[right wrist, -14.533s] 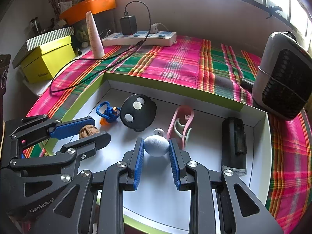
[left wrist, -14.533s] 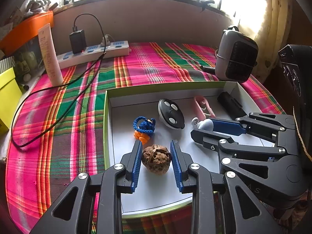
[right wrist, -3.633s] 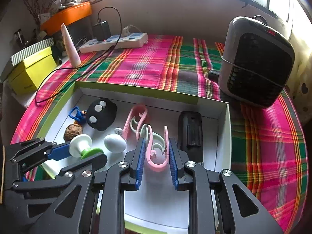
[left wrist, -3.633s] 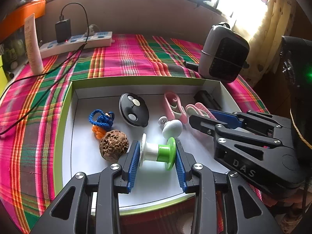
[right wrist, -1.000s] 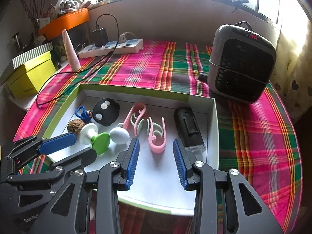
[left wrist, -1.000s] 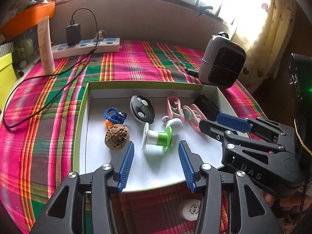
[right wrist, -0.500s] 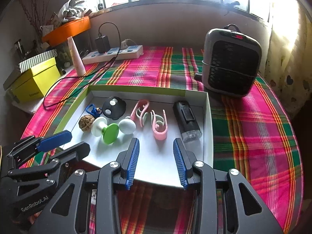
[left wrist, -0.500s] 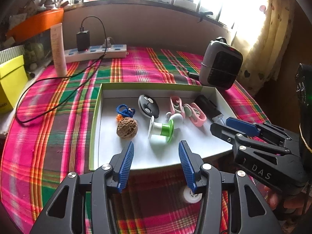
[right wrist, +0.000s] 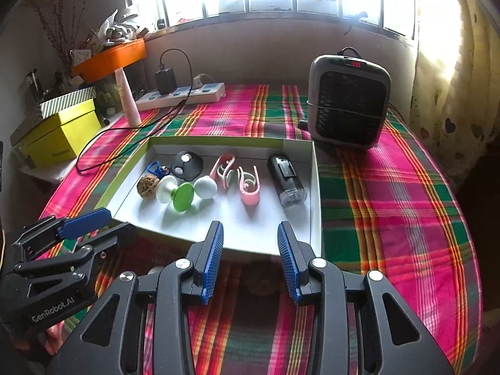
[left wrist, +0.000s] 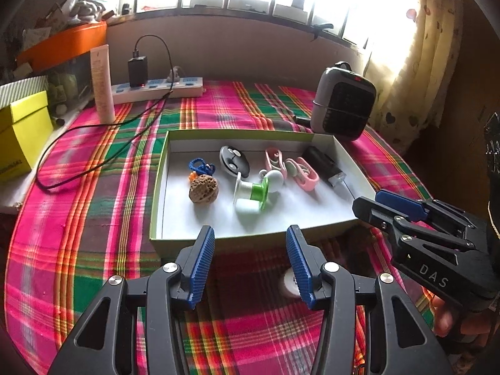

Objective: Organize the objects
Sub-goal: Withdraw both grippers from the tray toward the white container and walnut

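Both grippers, left (left wrist: 250,262) and right (right wrist: 250,261), are apart & empty. Next: small white disc (left wrist: 289,284) at lower centre, outside tray (left wrist: 250,237); approach low, straddle, then close.

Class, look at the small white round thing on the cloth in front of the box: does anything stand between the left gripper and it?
Nothing visible does. The white round thing lies on the cloth just beyond the open left gripper, partly hidden by its finger.

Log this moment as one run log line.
left gripper: open, empty | right gripper: open, empty | tray: holds walnut, green spool, pink clips
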Tool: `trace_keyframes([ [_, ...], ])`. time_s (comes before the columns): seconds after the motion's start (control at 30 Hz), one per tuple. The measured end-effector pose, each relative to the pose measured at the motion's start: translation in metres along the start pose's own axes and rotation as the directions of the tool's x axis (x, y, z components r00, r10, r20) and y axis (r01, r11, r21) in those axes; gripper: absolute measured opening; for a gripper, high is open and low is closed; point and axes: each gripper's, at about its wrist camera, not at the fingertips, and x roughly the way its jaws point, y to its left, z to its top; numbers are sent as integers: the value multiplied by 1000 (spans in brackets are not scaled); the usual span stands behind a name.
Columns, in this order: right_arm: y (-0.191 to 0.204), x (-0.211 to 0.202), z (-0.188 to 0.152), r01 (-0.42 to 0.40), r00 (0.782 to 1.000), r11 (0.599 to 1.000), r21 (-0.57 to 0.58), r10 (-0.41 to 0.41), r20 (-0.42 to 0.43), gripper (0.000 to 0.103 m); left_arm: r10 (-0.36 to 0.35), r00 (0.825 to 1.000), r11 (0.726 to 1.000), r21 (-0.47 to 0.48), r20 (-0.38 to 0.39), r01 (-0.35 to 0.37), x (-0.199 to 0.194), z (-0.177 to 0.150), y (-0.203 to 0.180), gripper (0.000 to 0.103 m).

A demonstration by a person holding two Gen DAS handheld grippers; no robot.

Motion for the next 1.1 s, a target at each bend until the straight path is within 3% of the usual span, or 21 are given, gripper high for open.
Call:
trace_keyframes([
  [0.4, -3, -11, -23, 12, 1000, 1000, 8, -12, 4, 37, 17, 1000, 1000, 25, -2, -17, -7, -17, -6, 47],
  [0.97, -21, -28, -52, 28, 1000, 999, 30, -28, -1, 38, -38, 999, 997, 61, -30, 40, -8, -39, -18, 50],
  [1.07, -26, -28, -56, 26, 1000, 999, 45, -26, -5, 53, -47, 998, 997, 58, -42, 50, -5, -41, -19, 51],
  [1.1, -28, -29, -57, 22, 1000, 998, 51, -22, -5, 53, -52, 998, 997, 55, -46, 55, -4, -42, -19, 51],
])
